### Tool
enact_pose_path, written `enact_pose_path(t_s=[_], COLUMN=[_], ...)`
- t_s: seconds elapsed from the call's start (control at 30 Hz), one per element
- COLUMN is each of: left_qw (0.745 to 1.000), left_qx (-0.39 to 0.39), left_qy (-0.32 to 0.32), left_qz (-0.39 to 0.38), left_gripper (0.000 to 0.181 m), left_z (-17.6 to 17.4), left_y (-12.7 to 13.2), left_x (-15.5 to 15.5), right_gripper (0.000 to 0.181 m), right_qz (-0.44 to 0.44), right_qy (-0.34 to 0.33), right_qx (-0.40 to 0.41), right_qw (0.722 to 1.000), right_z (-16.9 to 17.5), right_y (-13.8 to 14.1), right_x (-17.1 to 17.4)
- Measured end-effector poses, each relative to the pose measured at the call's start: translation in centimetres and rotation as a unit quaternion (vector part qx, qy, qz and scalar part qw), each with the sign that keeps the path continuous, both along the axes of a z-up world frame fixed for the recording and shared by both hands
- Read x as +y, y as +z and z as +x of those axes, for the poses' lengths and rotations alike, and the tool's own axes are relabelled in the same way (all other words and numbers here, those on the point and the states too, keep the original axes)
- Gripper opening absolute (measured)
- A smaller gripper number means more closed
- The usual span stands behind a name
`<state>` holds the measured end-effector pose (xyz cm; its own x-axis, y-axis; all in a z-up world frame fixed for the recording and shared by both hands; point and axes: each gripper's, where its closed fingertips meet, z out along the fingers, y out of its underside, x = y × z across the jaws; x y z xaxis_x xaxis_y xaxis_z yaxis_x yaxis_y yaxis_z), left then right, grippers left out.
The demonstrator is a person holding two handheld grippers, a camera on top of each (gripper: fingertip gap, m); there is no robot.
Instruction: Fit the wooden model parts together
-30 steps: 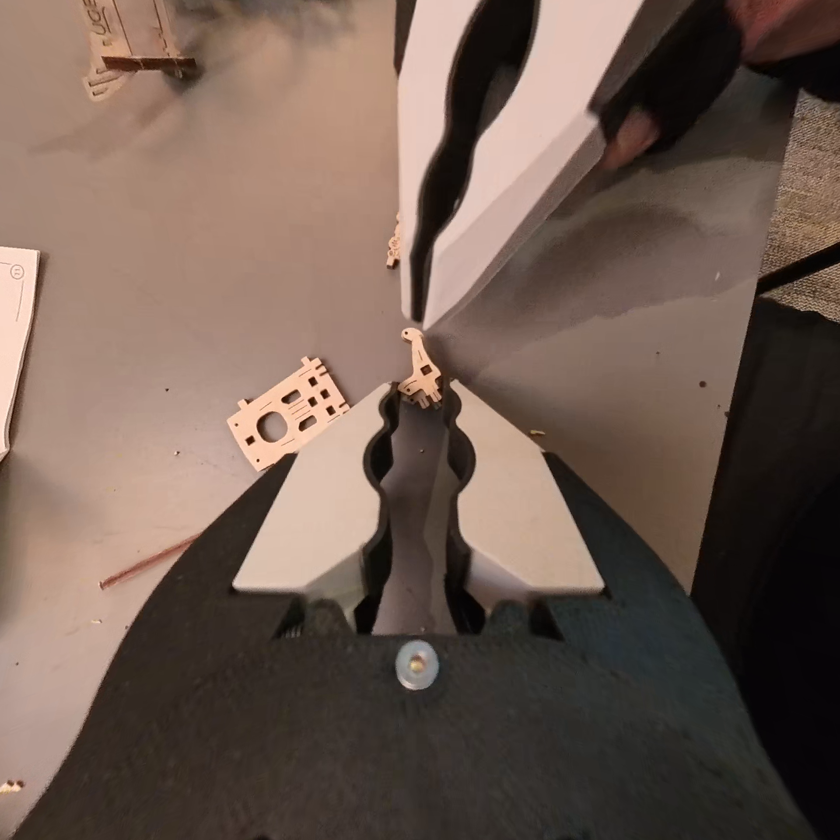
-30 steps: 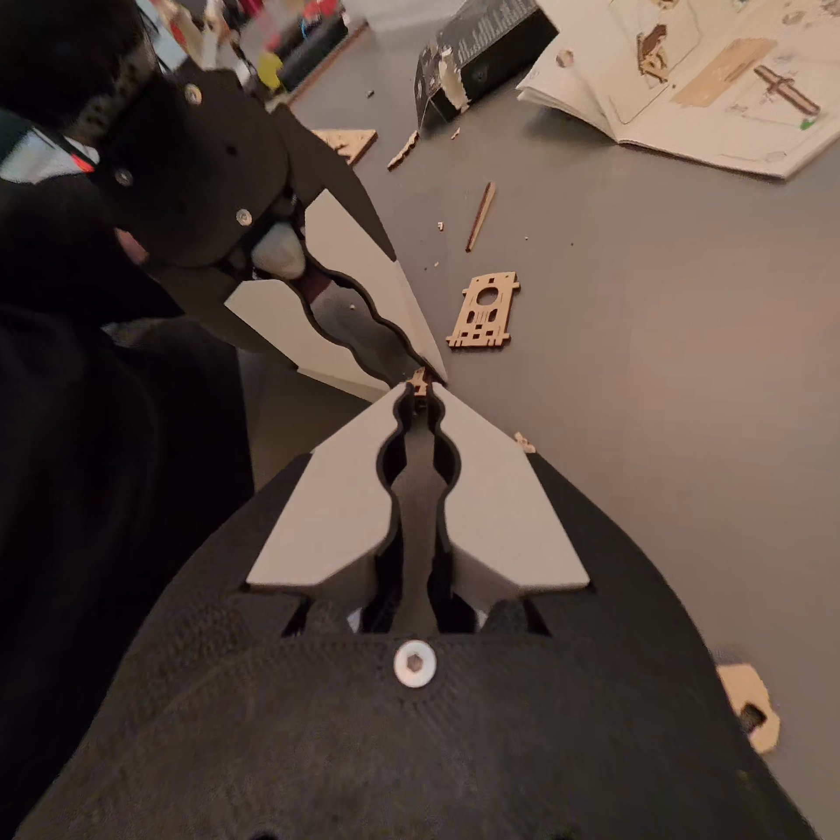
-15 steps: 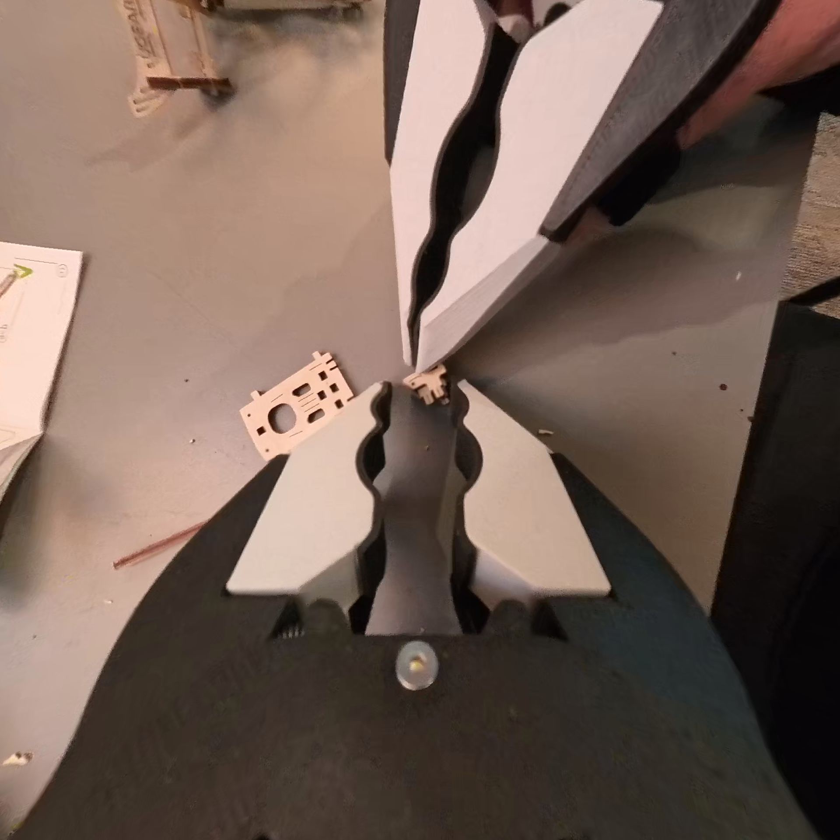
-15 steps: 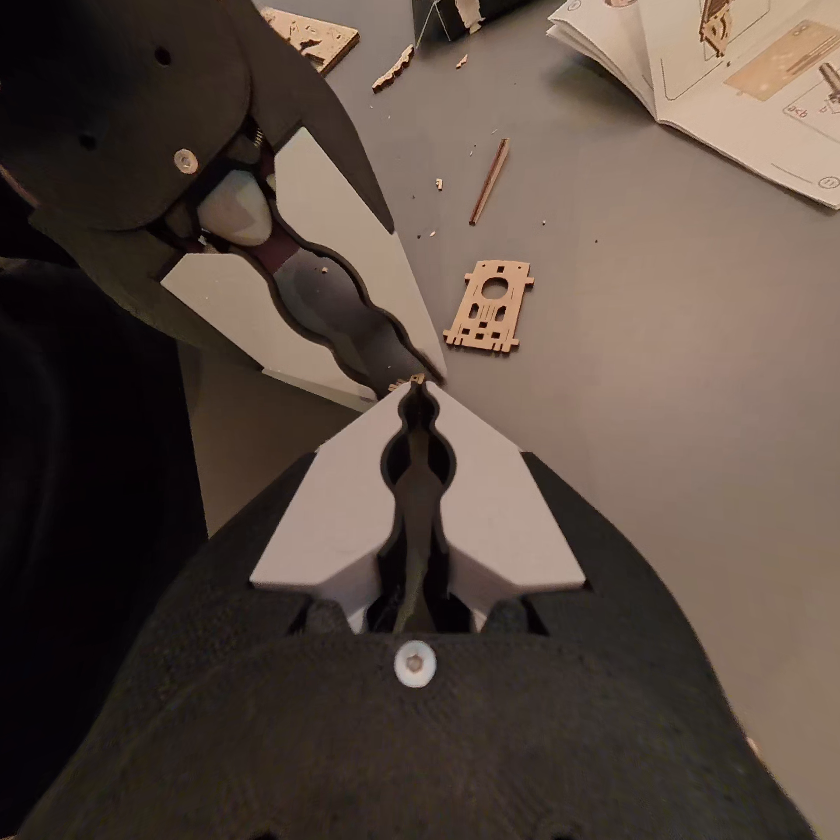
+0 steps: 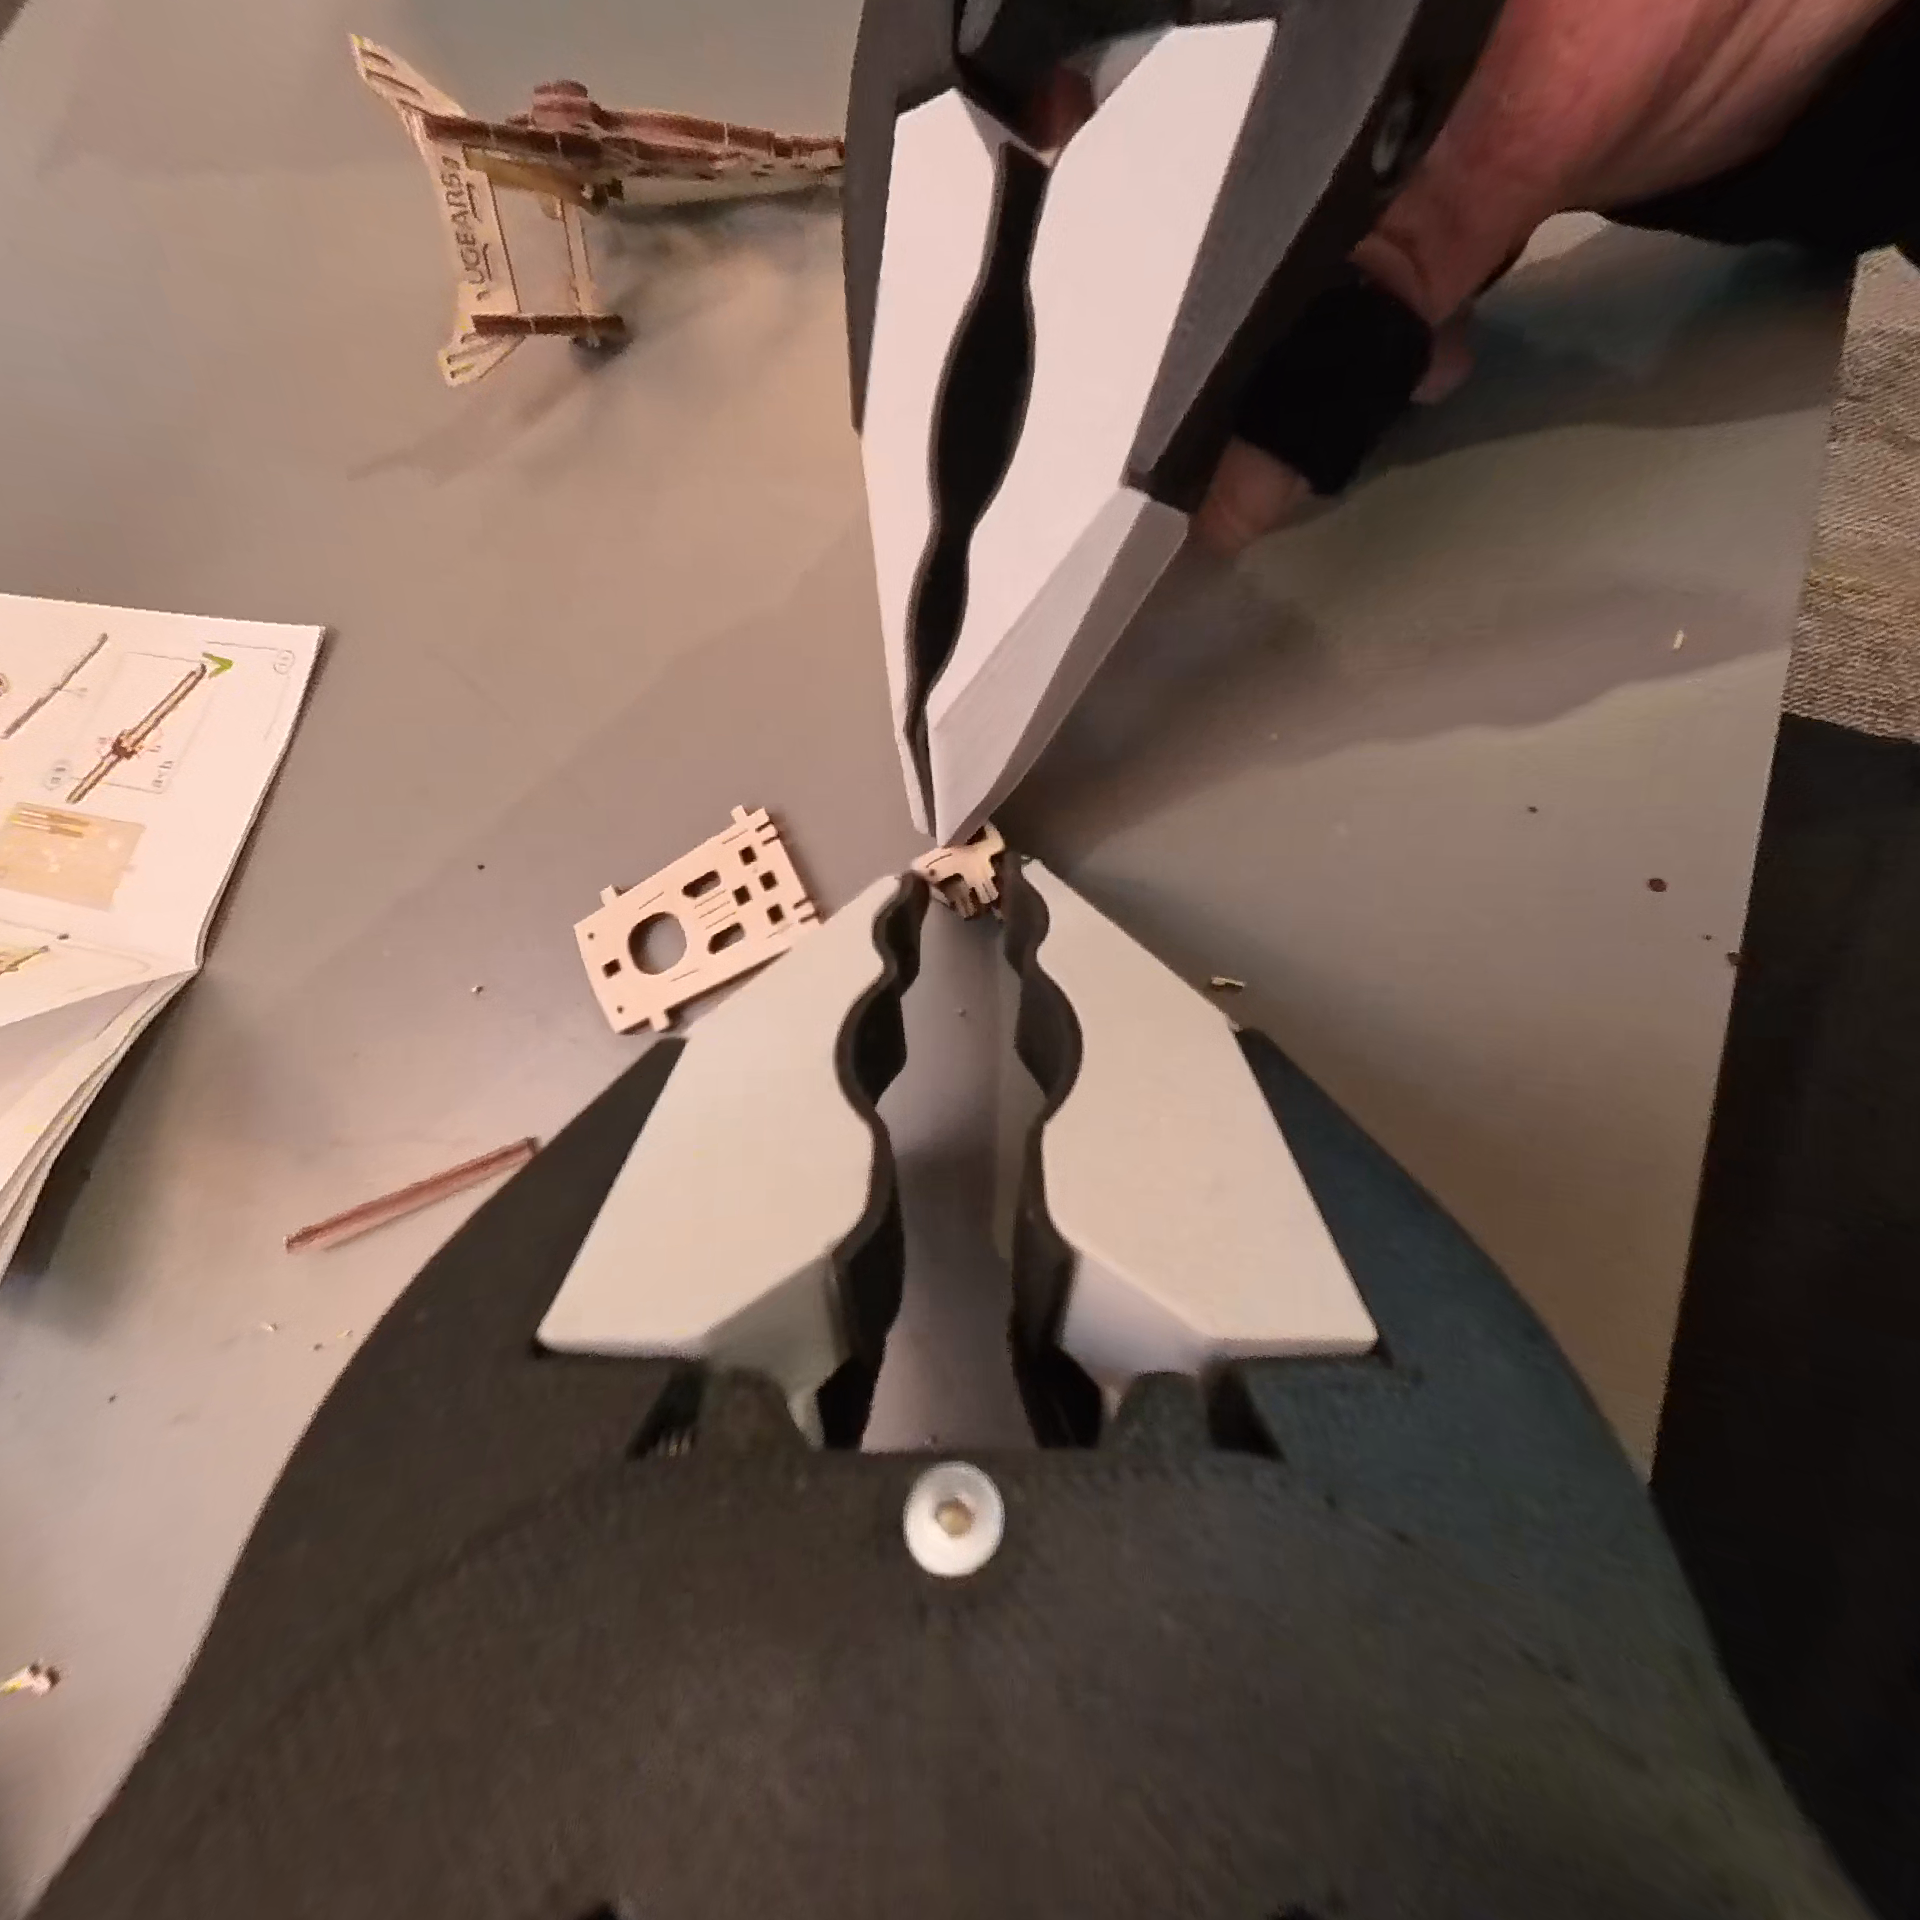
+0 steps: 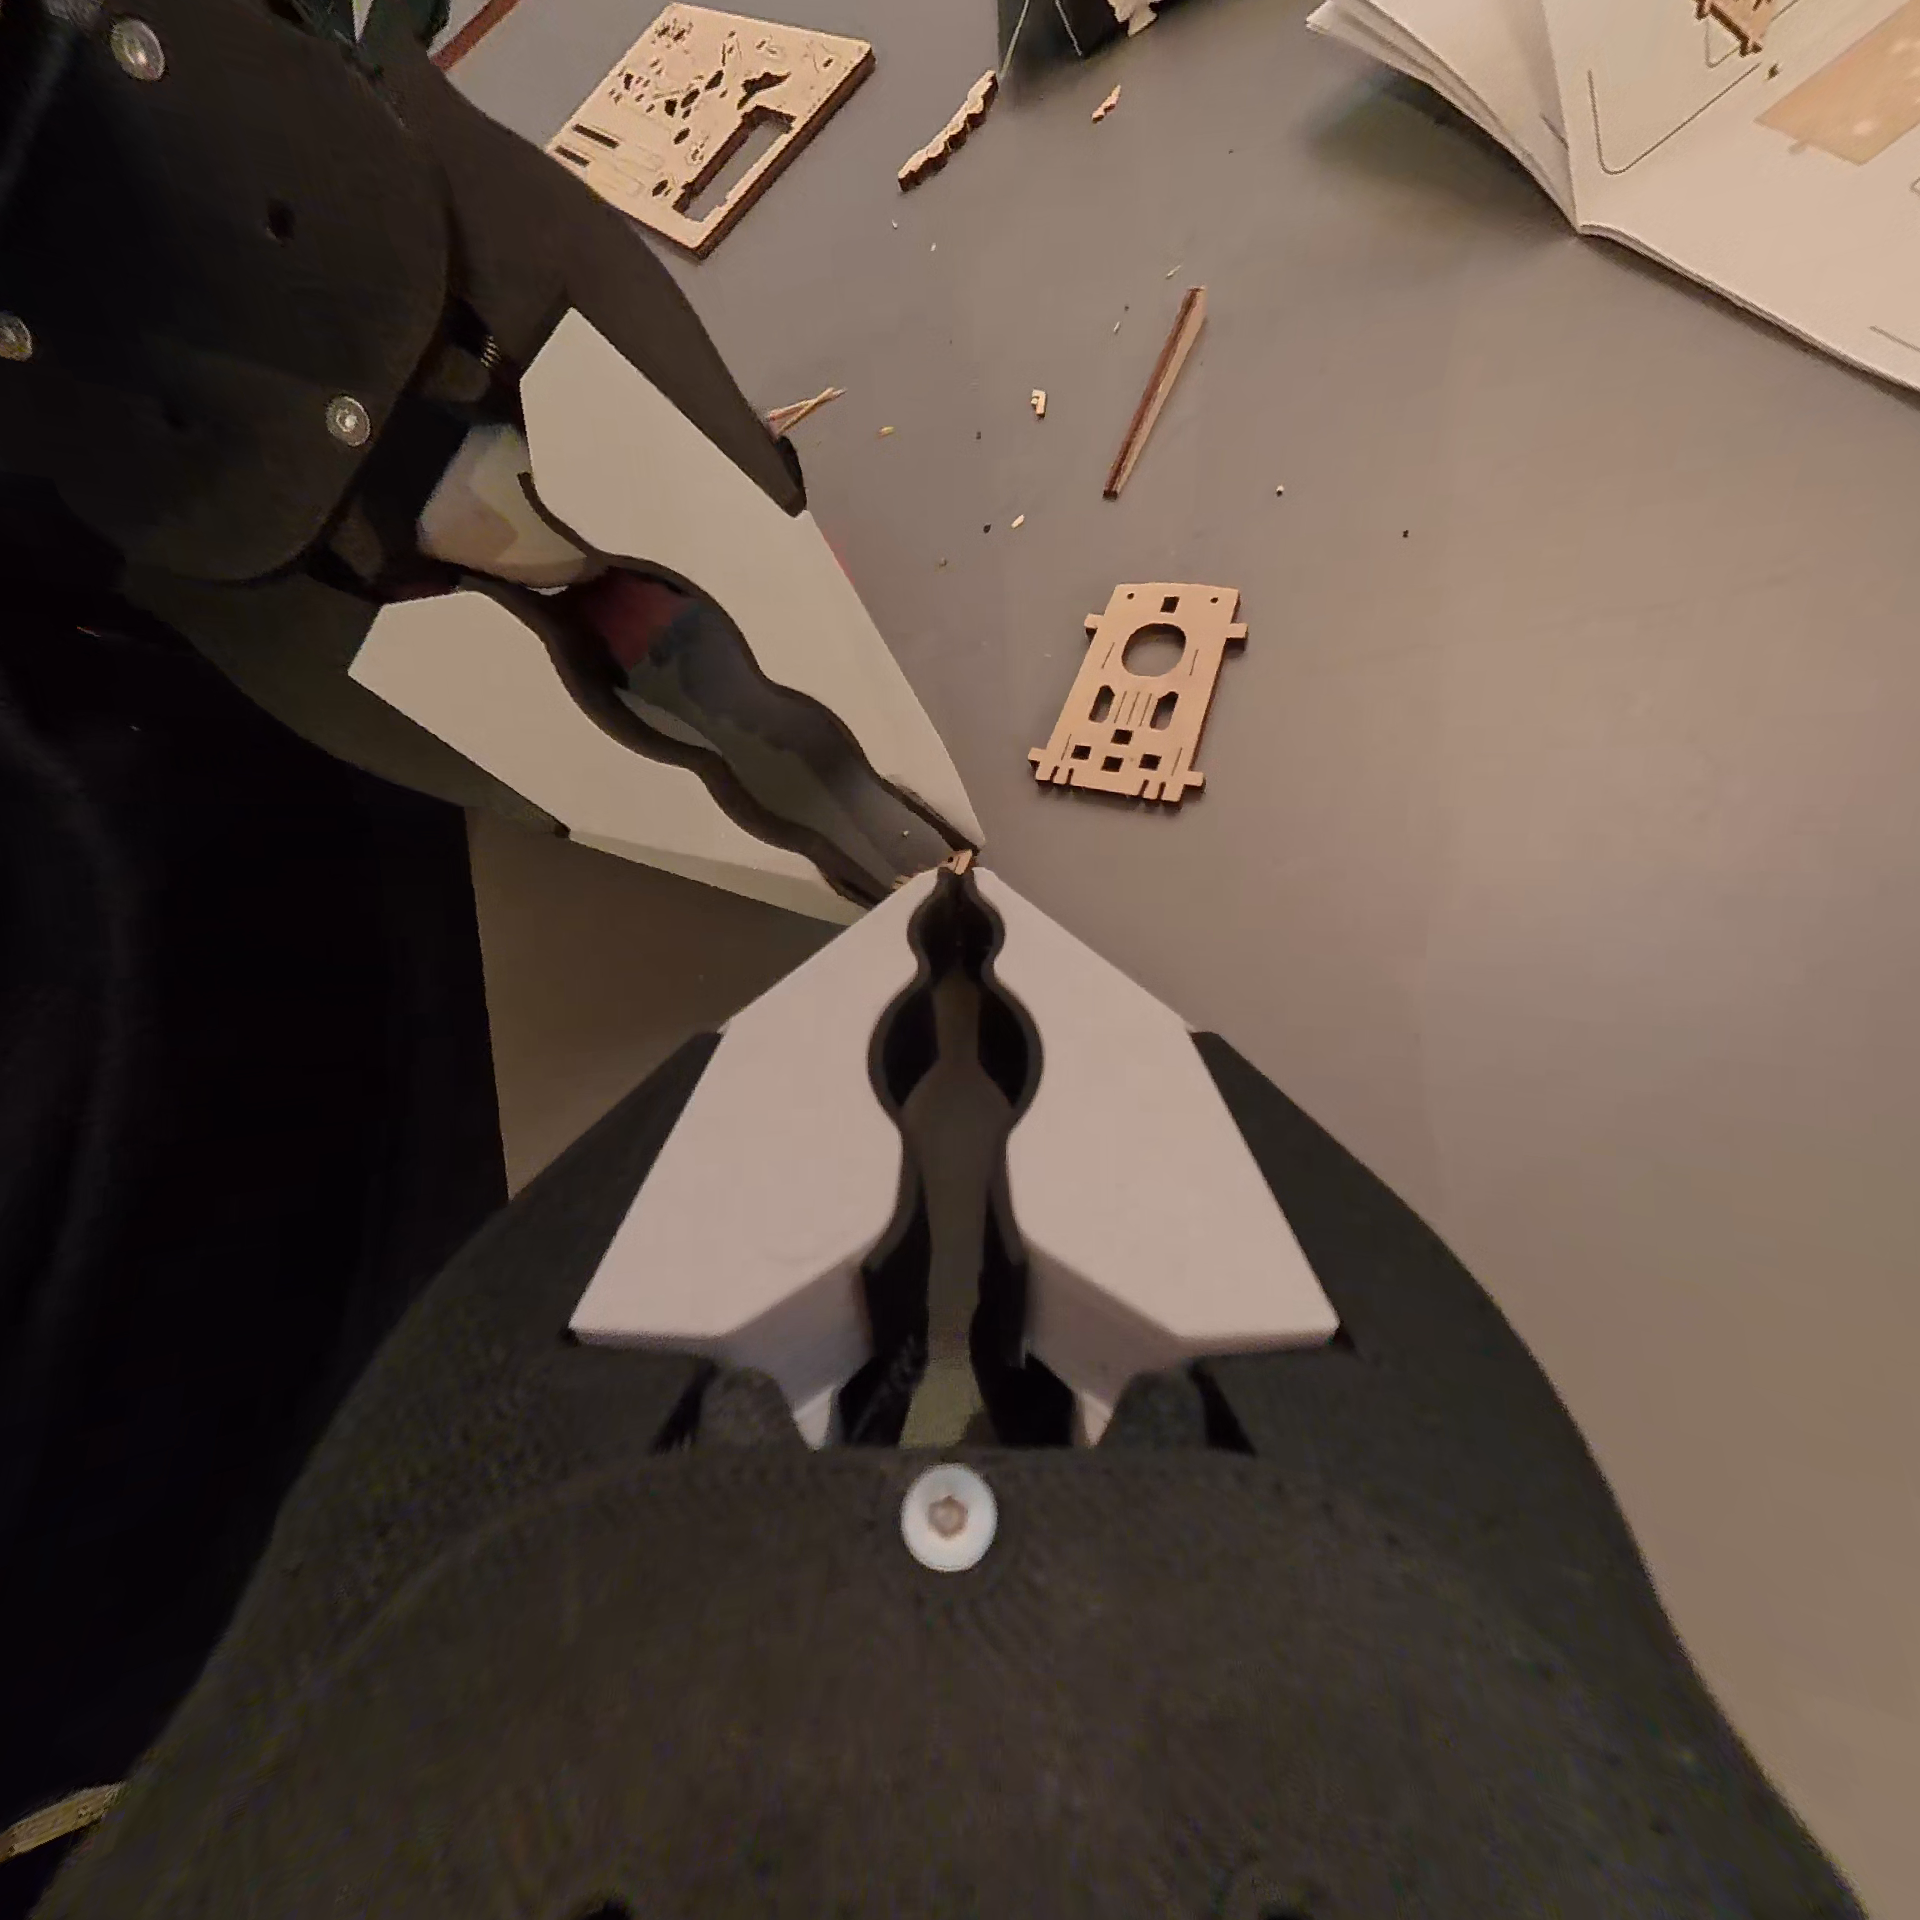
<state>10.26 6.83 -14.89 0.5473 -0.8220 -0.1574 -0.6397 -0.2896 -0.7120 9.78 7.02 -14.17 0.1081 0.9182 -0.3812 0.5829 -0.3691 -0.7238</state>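
In the left wrist view, the small wooden part [image 5: 966, 875] is sitting at the centre of the frame, between the tips of the left tongs [image 5: 961, 888], which are clenched on it. The right tongs [image 5: 928, 826] are coming down from the upper middle of the frame, and their tips are meeting the same part from above; their 2 fingers are nearly closed at the tip, but I cannot tell if they are grasping the part or only touching it. In the right wrist view only a tiny edge of the part [image 6: 958, 861] is showing, just above the tips of the right tongs [image 6: 956, 878].

The grey table [image 5: 520, 540] is carrying a flat wooden plate [image 5: 691, 930] with 1 round hole, lying just left of the tongs. A thin wooden stick [image 5: 410, 1208] is lying at the lower left, an open instruction booklet [image 5: 125, 790] at the left edge, and a partly built wooden model [image 5: 561, 177] at the upper left. A punched wooden sheet [image 6: 712, 120] is lying at the top of the right wrist view. A bare hand [image 5: 1621, 156] is showing at the upper right.

The part is pale, thin, and has small notches on its edge.
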Motion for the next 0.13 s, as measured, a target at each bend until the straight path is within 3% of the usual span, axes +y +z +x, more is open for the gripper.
enact_pose_path(t_s=[0.03,0.13], left_qw=[1.0,1.0], left_qx=[0.008,0.015], left_qy=[0.001,0.011], left_qz=[0.002,0.011], left_gripper=[0.013,0.012], left_z=[-0.02,-0.02], left_y=[-0.04,-0.11], left_x=[-0.06,-0.09], right_gripper=[0.0,0.0], right_qz=[0.0,0.003], right_qy=[0.001,0.004], right_qx=[0.0,0.0], right_qw=[1.0,1.0], right_z=[-0.01,-0.02], right_y=[0.0,-0.01], right_x=[-0.03,-0.07])
